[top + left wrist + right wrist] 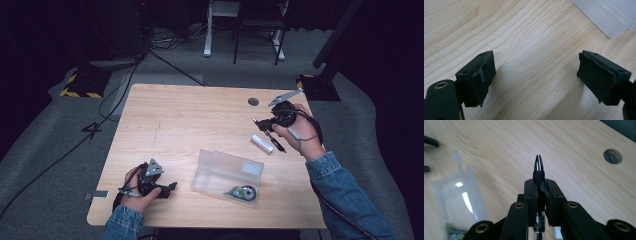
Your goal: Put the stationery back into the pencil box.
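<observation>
The desk (200, 115) bears a clear plastic case (227, 172) near its front edge. The left gripper (170, 187) rests low at the front-left, jaws spread, empty. The right gripper (257, 121) is raised at the far right — pinching a black pen (538, 170), tip forward.
</observation>
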`<action>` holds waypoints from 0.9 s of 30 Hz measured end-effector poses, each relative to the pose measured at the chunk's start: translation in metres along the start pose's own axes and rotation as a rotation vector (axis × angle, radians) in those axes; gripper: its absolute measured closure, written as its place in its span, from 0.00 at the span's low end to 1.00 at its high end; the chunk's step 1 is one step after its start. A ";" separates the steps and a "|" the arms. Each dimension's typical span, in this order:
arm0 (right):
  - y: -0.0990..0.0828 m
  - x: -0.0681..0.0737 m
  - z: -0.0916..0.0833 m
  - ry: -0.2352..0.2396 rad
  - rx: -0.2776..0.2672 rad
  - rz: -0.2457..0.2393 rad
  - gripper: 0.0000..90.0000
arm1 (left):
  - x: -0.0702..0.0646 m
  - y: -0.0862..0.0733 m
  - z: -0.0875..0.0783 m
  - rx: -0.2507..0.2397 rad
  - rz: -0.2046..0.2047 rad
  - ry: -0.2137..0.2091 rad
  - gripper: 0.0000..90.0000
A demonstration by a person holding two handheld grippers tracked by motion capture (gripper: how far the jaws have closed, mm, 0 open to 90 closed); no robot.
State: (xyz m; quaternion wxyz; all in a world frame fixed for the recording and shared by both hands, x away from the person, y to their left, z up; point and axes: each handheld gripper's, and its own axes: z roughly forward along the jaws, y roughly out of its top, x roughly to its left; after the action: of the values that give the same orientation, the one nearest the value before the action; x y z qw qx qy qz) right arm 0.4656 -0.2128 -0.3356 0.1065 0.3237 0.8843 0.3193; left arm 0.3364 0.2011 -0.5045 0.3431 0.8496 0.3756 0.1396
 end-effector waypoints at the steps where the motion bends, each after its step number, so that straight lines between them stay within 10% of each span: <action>1: 0.002 0.008 -0.002 0.016 -0.006 -0.016 0.90 | 0.000 0.000 0.000 0.000 -0.001 0.000 0.17; 13: 0.005 0.075 0.019 0.176 -0.004 -0.165 0.90 | 0.000 0.000 0.000 0.001 0.001 0.000 0.17; 27: -0.007 0.101 0.054 0.267 0.035 -0.260 0.90 | 0.000 0.000 0.000 0.001 0.002 0.000 0.16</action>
State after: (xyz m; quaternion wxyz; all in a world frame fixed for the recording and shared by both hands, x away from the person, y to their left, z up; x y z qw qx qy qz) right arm 0.4060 -0.1254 -0.3798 0.0228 0.1630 0.9304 0.3274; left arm 0.3364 0.2012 -0.5045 0.3424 0.8500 0.3751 0.1397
